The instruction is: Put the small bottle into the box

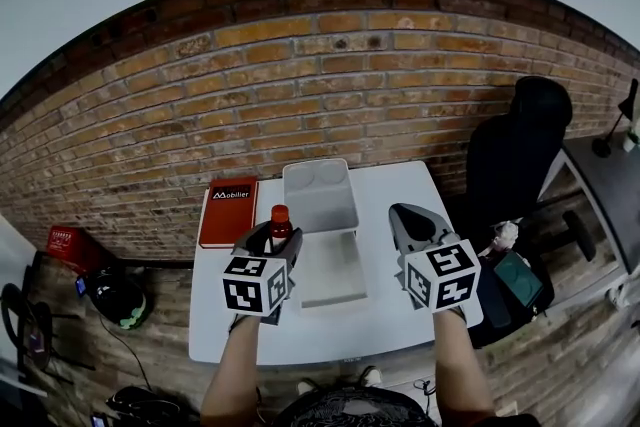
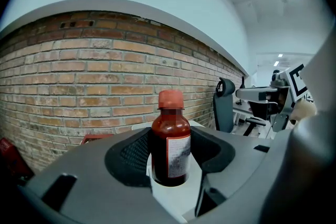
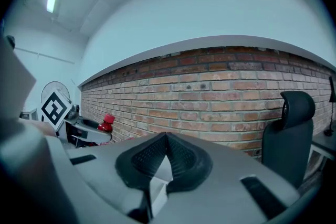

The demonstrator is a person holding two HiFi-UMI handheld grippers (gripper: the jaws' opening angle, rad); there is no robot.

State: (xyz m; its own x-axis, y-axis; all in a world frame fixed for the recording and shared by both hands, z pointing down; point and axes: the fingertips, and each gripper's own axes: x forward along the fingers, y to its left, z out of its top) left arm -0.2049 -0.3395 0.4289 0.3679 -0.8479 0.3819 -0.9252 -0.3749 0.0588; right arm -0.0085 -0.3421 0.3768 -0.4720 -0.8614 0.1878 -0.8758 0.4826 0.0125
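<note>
The small bottle [image 2: 170, 139] is upright, clamped between the fingers of the left gripper [image 1: 277, 237], over the desk [image 1: 400, 185] and just left of the open box [image 1: 333, 270]. The right gripper [image 3: 165, 152] fingers are pressed together, holding nothing.

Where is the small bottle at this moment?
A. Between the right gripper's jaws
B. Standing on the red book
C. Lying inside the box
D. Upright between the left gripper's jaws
D: the left gripper view shows the small bottle upright, clamped between the jaws of the left gripper, while the right gripper has its jaws together with nothing between them.
</note>
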